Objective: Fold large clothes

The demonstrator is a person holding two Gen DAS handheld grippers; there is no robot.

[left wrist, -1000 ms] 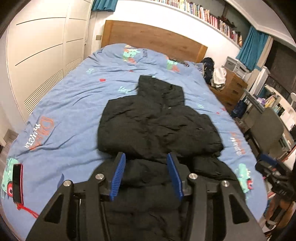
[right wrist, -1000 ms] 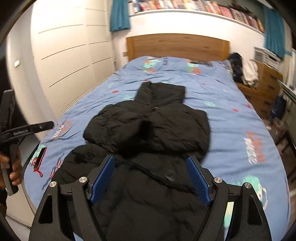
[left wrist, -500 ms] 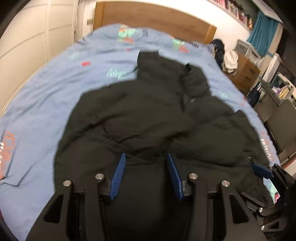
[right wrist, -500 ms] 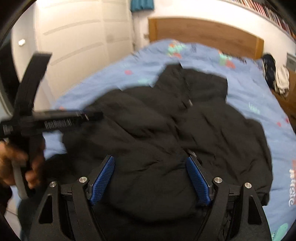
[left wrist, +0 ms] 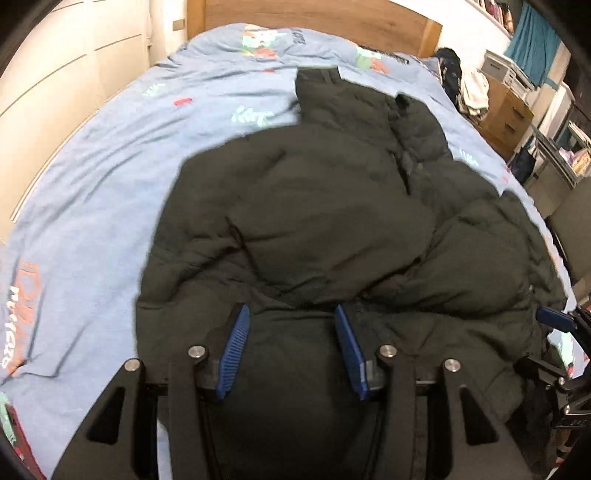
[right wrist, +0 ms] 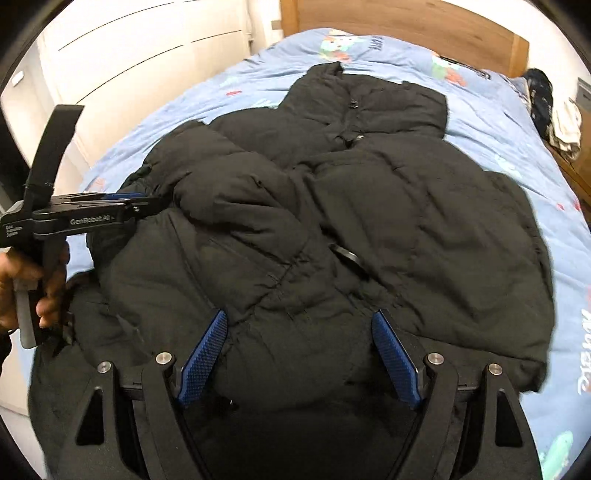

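Observation:
A large black puffer jacket (left wrist: 317, 206) lies on the blue bed, sleeves folded over its front, hood toward the headboard. It also fills the right wrist view (right wrist: 351, 221). My left gripper (left wrist: 291, 321) is open, its blue pads low over the jacket's lower part. In the right wrist view the left gripper (right wrist: 147, 203) reaches in from the left at the jacket's left edge. My right gripper (right wrist: 299, 325) is wide open over the jacket's hem. The right gripper's tip (left wrist: 554, 319) shows at the jacket's right edge in the left wrist view.
The blue printed bedspread (left wrist: 110, 155) surrounds the jacket. A wooden headboard (right wrist: 406, 22) stands at the far end. White wardrobe doors (right wrist: 129, 55) run along the left. A wooden dresser (left wrist: 509, 114) with clothes on it stands to the right.
Both grippers have moved forward and down toward the jacket, which now fills far more of each view. Both stay open.

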